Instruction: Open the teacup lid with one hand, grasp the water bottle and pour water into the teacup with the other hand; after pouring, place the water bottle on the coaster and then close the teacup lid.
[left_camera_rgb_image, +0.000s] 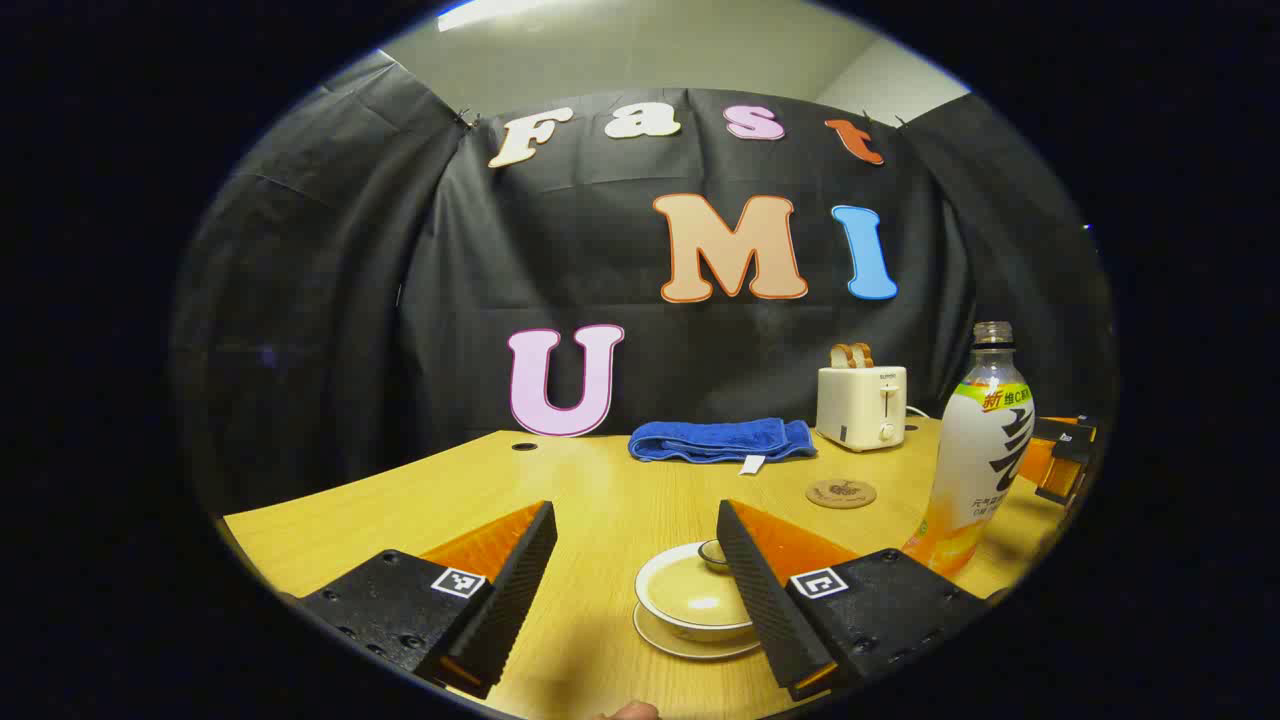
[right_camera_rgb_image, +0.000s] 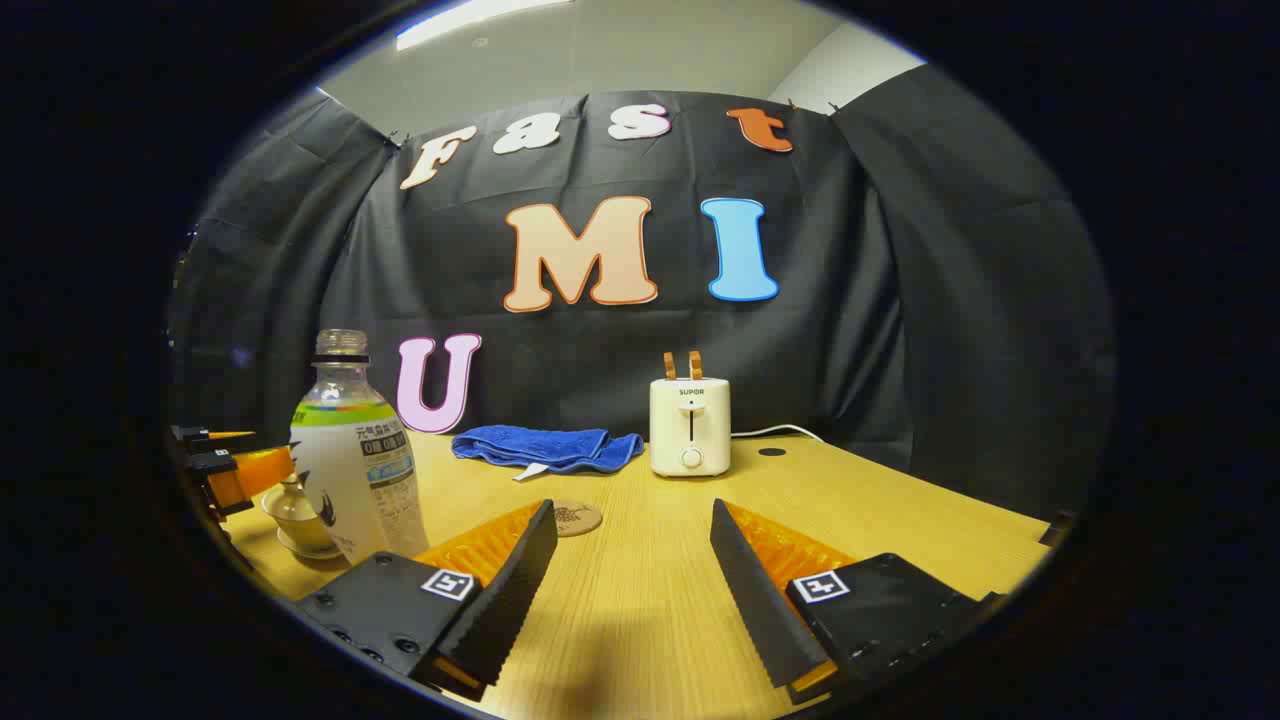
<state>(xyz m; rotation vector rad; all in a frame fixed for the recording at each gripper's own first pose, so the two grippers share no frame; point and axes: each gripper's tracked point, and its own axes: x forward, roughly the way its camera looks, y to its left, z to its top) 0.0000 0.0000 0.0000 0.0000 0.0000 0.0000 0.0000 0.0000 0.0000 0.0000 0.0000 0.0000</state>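
A white teacup (left_camera_rgb_image: 690, 600) stands on a saucer near the table's front, its lid on with a small knob (left_camera_rgb_image: 713, 552) on top. My left gripper (left_camera_rgb_image: 635, 510) is open just above and in front of it, and the cup's right side is hidden behind one finger (left_camera_rgb_image: 765, 590). An uncapped water bottle (left_camera_rgb_image: 975, 450) stands upright to the right of the cup. A round coaster (left_camera_rgb_image: 841, 493) lies behind them. My right gripper (right_camera_rgb_image: 632, 507) is open over bare table, with the bottle (right_camera_rgb_image: 355, 460) and the teacup (right_camera_rgb_image: 295, 515) to its left and the coaster (right_camera_rgb_image: 575, 518) just ahead.
A white toaster (right_camera_rgb_image: 689, 425) with bread in it and a folded blue towel (right_camera_rgb_image: 545, 447) sit at the back of the wooden table (right_camera_rgb_image: 850, 500). The other gripper (right_camera_rgb_image: 225, 465) shows at the far left, beside the teacup.
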